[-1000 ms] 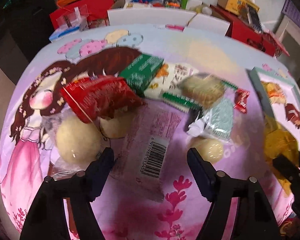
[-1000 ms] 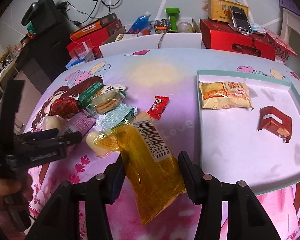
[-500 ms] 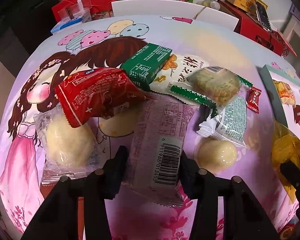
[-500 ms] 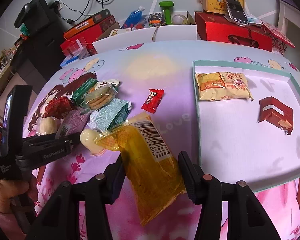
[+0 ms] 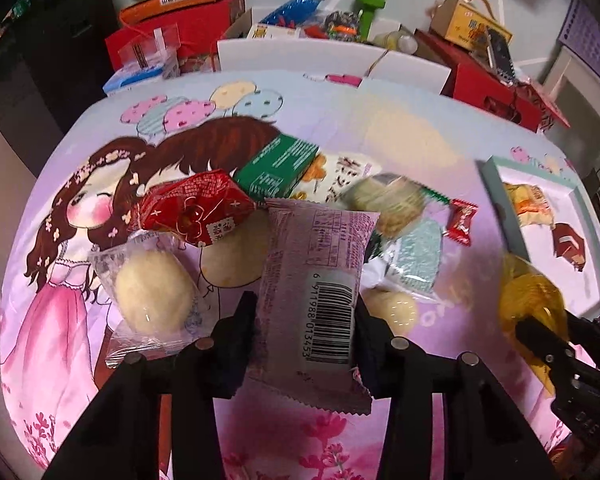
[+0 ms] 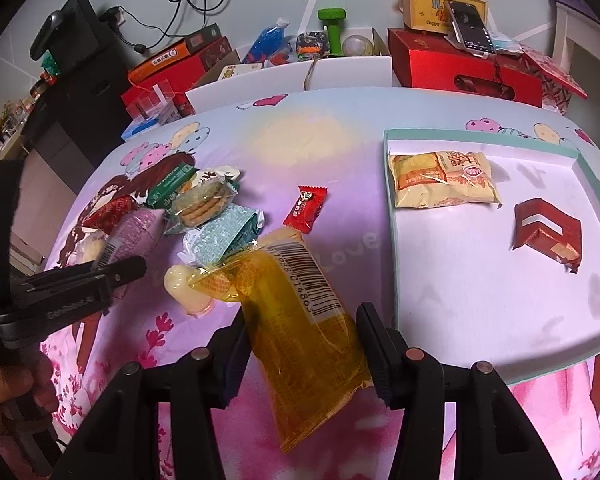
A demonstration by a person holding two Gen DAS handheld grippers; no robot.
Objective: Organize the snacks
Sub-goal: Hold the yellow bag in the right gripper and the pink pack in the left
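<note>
both sets of fingers have a packet between them. on my left gripper [image 5: 304, 320] the jaws are closing, pads pressed to both long sides of the pale purple packet [image 5: 314, 276], barcode up, which looks just raised off the snack pile [image 6: 188, 216]. my right gripper [image 6: 302, 332] stands partly open around the yellow packet [image 6: 300, 304], pads against its edges, the wrapper hanging below them near the white tray [image 6: 560, 336].

i judge this as the pick-and-carry step: two snacks in hand, the rest in a heap on the cartoon tablecloth [image 5: 400, 132], and only an orange-yellow packet [image 6: 444, 180] and a red wrapper [image 6: 548, 232] in the tray so far.

next i need to swing both packets over the tray's teal rim and set them down on bare floor, clear of those two, the left coming across without snagging the red snack bag [image 5: 192, 212] beside it.
</note>
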